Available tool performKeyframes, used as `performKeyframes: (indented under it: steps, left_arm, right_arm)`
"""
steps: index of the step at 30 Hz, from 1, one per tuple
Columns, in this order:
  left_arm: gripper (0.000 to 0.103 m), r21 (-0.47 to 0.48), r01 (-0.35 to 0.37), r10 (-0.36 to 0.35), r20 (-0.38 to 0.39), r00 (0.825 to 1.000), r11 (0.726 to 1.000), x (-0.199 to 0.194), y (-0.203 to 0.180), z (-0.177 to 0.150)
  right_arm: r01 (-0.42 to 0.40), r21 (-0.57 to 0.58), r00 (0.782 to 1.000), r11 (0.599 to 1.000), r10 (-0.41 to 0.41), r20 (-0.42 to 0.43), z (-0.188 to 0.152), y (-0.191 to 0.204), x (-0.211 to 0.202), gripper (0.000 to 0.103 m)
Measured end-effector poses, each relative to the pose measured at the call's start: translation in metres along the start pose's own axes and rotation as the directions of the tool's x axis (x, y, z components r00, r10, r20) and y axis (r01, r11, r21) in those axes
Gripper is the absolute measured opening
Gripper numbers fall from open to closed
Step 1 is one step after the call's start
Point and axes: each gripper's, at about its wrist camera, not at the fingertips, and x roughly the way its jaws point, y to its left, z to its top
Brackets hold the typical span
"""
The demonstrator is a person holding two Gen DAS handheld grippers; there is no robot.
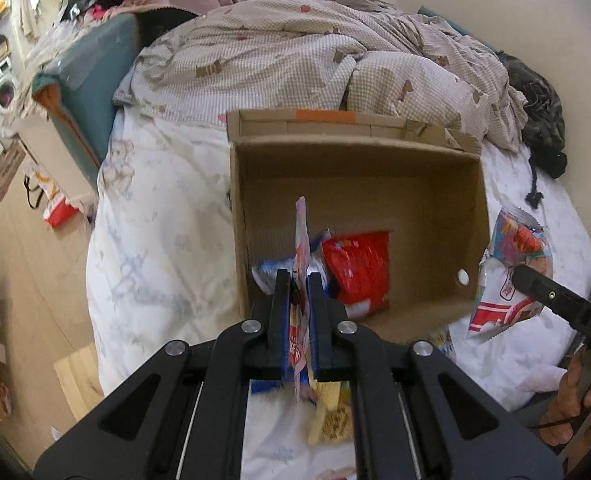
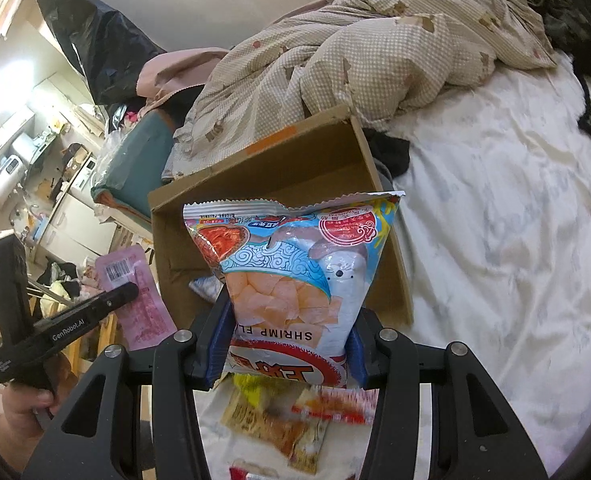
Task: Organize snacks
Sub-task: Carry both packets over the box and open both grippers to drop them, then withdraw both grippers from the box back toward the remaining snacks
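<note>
An open cardboard box (image 1: 355, 168) stands on the bed, with a red packet (image 1: 359, 272) and a blue-white packet (image 1: 265, 274) at its near left corner. My left gripper (image 1: 298, 276) is shut on a thin pink snack packet (image 1: 301, 232), held edge-on over the box's near wall. In the right wrist view that pink packet (image 2: 135, 292) hangs left of the box (image 2: 279, 160). My right gripper (image 2: 293, 312) is shut on a shrimp chips bag (image 2: 291, 272), held upright before the box. The same bag (image 1: 511, 272) shows right of the box in the left wrist view.
Loose yellow and orange snack packets (image 2: 279, 420) lie on the white sheet (image 2: 495, 240) below the grippers. A rumpled checked duvet (image 1: 295, 52) fills the bed behind the box. A black garment (image 1: 543, 120) lies at the far right. The bed's left edge drops to the floor (image 1: 35, 260).
</note>
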Motion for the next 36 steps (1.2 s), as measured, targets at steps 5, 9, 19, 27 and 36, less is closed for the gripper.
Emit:
performKeyframes:
  steps: [5,9,19,27,36]
  left_arm:
    - [0.006,0.029,-0.042,0.041,0.037,0.998,0.999,0.015,-0.004,0.008]
    - [0.006,0.024,-0.042,0.042,0.026,0.999,0.999,0.028,-0.001,0.008]
    - [0.006,0.013,-0.043,0.043,0.014,0.999,0.999,0.038,0.003,0.007]
    - [0.013,0.014,-0.043,0.044,-0.024,0.999,0.999,0.046,-0.002,0.001]
    - [0.07,0.01,-0.051,0.051,-0.011,0.999,0.999,0.042,-0.004,-0.003]
  right_arm:
    - [0.009,-0.031,1.0,0.999,-0.01,-0.006,0.015,0.0,0.022,0.05]
    - [0.034,-0.056,0.999,0.998,-0.035,-0.016,0.022,-0.002,0.038,0.05]
    - [0.031,-0.068,0.998,0.997,-0.034,-0.046,0.024,0.003,0.056,0.051]
    - [0.165,-0.127,0.986,0.978,-0.163,0.024,0.024,0.01,0.058,0.09]
    - [0.099,-0.097,0.995,0.99,-0.101,-0.009,0.025,0.006,0.057,0.09]
